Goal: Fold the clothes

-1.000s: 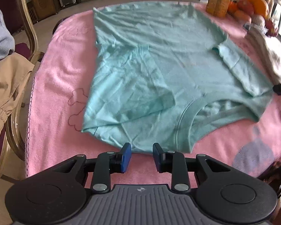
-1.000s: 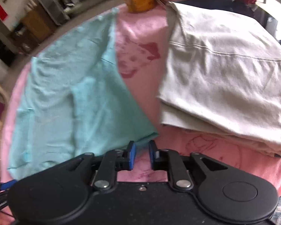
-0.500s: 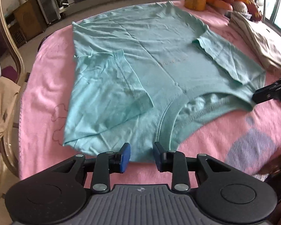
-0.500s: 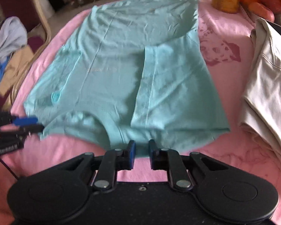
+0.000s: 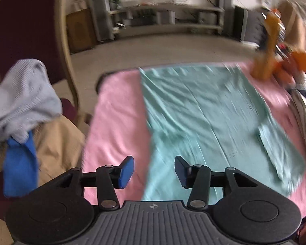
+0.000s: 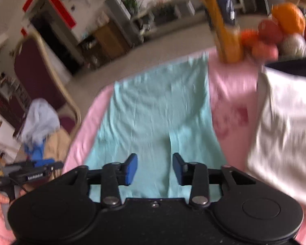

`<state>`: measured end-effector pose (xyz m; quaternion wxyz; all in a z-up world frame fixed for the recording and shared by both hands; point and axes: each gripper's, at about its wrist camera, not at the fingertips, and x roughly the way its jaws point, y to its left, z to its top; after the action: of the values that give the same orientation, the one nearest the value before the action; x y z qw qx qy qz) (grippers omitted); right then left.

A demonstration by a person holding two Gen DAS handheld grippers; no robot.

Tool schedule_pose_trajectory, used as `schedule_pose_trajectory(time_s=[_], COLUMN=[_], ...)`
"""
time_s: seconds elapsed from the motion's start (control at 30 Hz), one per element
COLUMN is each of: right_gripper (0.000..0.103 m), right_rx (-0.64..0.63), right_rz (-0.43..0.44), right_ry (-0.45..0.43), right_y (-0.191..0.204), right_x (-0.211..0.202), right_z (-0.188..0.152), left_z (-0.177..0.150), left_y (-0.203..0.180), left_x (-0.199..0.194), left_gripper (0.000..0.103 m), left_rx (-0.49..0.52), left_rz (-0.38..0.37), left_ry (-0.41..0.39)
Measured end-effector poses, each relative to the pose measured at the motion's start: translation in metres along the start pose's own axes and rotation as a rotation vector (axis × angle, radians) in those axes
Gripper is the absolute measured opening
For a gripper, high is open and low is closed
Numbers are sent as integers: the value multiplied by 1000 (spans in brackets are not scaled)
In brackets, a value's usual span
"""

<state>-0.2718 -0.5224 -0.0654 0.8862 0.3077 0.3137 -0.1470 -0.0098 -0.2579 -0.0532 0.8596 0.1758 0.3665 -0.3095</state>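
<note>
Pink-covered worktop carries my teal T-shirt mid-frame, sleeves folded inward, lengthwise folds left. Both my left claw and right claw are opening, empty; folded beige garment lies right.

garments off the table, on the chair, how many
3 at least: grey top on the heap, tan garment beneath, blue garment hanging in front. More may be hidden.

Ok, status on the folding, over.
Left tongs and right tongs opening, nothing between the pads. Green T-shirt flat on the pink cloth, sides folded in. Folded beige garment lies beside it, apart.
</note>
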Motion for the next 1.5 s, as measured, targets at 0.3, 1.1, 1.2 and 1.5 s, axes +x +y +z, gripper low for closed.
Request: schedule_pose_trajectory(time_s=[0.3,1.1,1.2,1.5], right_gripper=[39,28,27,28], right_rx=[-66,-128,-112,-95], right_rz=[-174,-493,-515,-511], right_ry=[-188,-93,-81,-53], right_y=[21,-69,-75,-87], right_x=[40,325,338,363], right_z=[91,218,217,220], left_z=[83,200,200,205], left_y=[25,39,41,38], left_x=[71,325,329,346], left_gripper=[33,41,41,39], left_rx=[-99,-137,-155,-141], left_rz=[84,19,7,64], left_ry=[10,62,66,84])
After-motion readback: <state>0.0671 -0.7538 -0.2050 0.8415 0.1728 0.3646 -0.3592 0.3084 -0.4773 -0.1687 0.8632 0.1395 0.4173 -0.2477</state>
